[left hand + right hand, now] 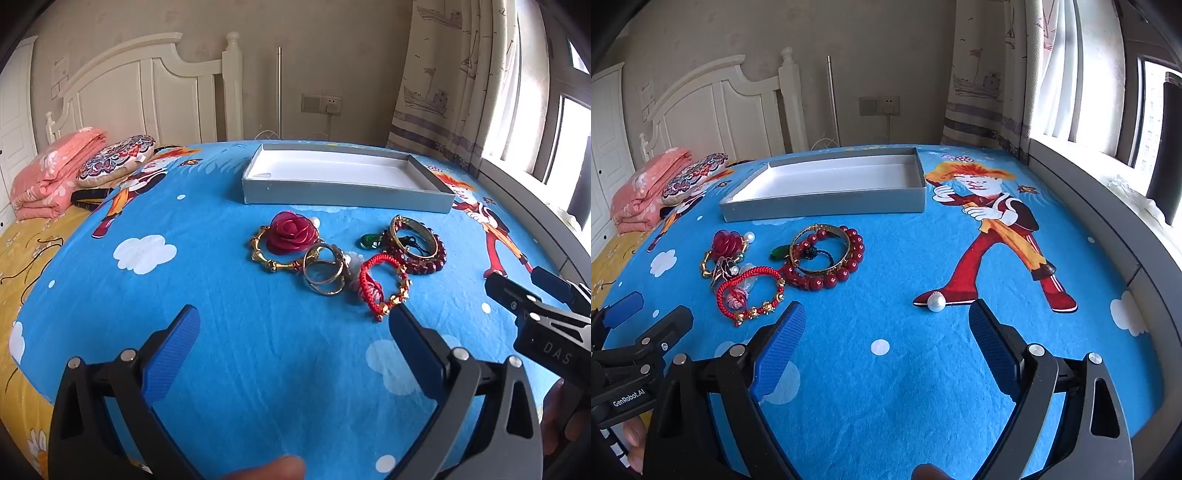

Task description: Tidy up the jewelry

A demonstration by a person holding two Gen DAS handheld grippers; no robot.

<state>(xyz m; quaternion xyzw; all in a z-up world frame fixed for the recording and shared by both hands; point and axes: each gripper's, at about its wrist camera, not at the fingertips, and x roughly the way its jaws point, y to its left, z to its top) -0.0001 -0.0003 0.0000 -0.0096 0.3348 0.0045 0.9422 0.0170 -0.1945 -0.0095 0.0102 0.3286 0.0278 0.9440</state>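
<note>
Jewelry laid out on a bed (229,332) covered by a blue cartoon-print sheet. A shallow grey box (347,192) with a white inside sits on the sheet beyond the jewelry, holding nothing that can be seen.

Left wrist view: the left gripper (291,321) hovers over bare sheet with its 2 blue-padded fingers spread wide and nothing between them. Just ahead lie a red fabric rose (291,230) resting on a gold link bracelet (266,258), 2 overlapping gold bangles (325,269), a red cord bracelet (384,284) with small gold charms (its near end lies close to the tip of the left gripper's right finger), and a dark red bead bracelet (428,262) with another gold bangle (413,236) lying on it. A small green pendant (369,240) lies beside the beads.

Right wrist view: the right gripper (886,314) is likewise released, fingers wide apart and holding nothing. A single white pearl (936,302) lies on the sheet well apart from the cluster, a little ahead of the right gripper and nearer its right finger. The cluster lies to the left, in front of the box. A folded pink quilt (646,195) and a patterned cushion (690,177) lie near the headboard (713,110).
</note>
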